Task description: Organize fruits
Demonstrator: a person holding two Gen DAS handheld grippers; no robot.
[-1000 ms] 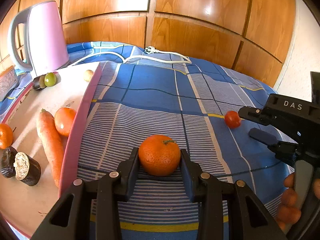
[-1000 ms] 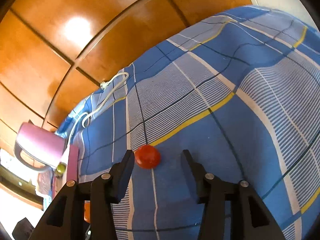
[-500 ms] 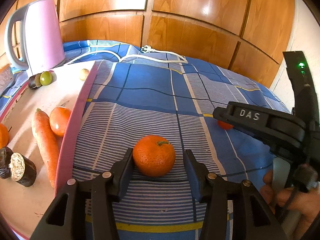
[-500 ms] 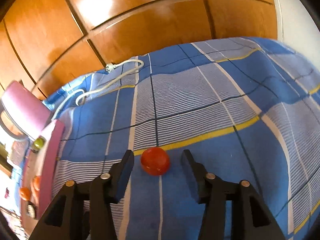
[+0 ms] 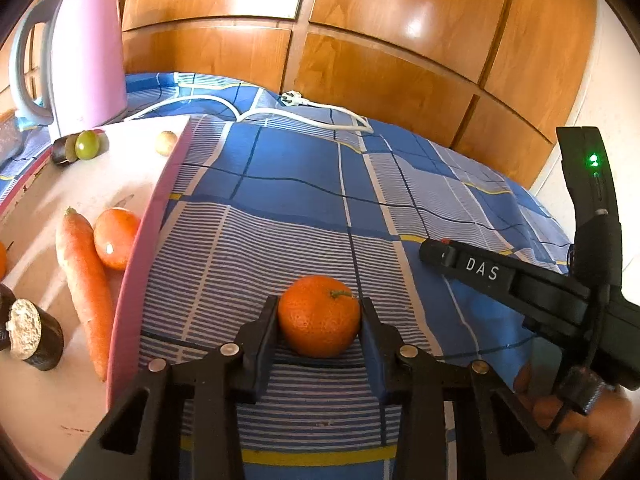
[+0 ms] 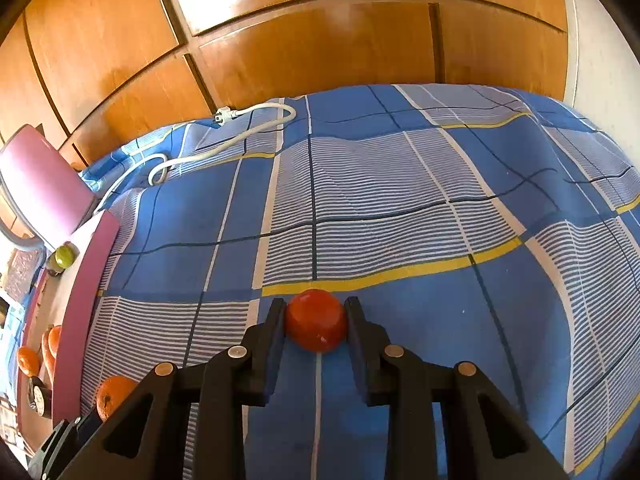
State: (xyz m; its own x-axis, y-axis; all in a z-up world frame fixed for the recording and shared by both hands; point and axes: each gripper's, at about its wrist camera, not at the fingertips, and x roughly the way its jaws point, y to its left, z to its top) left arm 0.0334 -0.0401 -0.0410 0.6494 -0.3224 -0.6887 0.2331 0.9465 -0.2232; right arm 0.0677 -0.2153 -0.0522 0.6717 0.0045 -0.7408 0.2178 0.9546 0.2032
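My left gripper [image 5: 319,316] is shut on an orange tangerine [image 5: 319,315] resting on the blue checked cloth. My right gripper [image 6: 316,316] is shut on a small red tomato [image 6: 316,320], also on the cloth. In the left wrist view the right gripper's black body marked DAS [image 5: 520,284] lies to the right and hides the tomato. The tangerine shows at the lower left of the right wrist view [image 6: 112,398]. A white board with a pink rim [image 5: 136,264] lies to the left.
On the board lie a carrot [image 5: 86,284], a tomato [image 5: 116,238], a green grape [image 5: 87,145], a small pale fruit [image 5: 166,143] and dark cut pieces [image 5: 34,334]. A pink kettle [image 5: 76,56] stands behind it. A white cable with plug [image 5: 288,106] lies along the wooden wall.
Both grippers have closed: the left onto the tangerine, the right onto the red tomato. The right gripper swung in over the tomato and levelled out.
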